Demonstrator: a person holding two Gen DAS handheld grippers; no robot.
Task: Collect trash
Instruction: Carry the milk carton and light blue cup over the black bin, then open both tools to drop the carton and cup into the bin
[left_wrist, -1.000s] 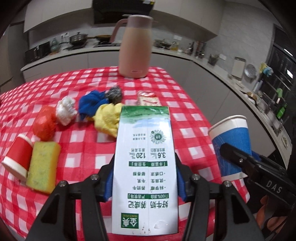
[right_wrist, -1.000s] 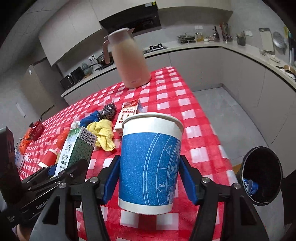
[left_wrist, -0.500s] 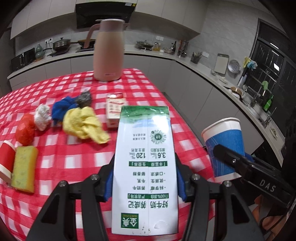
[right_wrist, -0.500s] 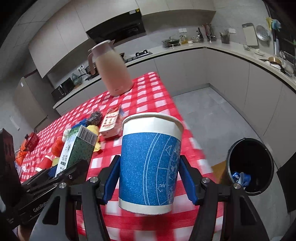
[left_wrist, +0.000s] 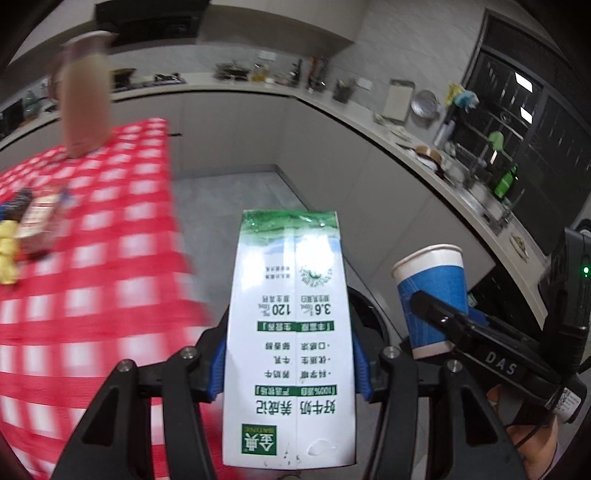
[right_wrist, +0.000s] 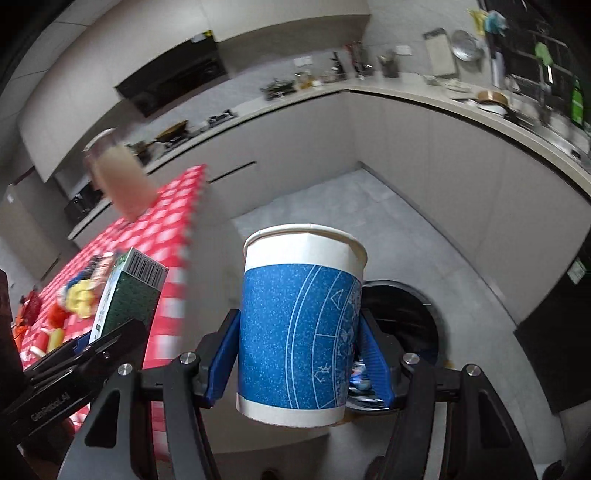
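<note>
Two pieces mid-carry, milk carton (left_wrist: 290, 332) clamped in left gripper (left_wrist: 290, 363) fingers, paper cup (right_wrist: 301, 325) in right gripper (right_wrist: 301, 363), over bin (right_wrist: 410, 317); more on tabletop (left_wrist: 92, 295).

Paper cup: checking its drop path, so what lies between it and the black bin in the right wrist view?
Nothing: the paper cup, clamped in the right tongs, overlaps the black bin directly behind.
</note>
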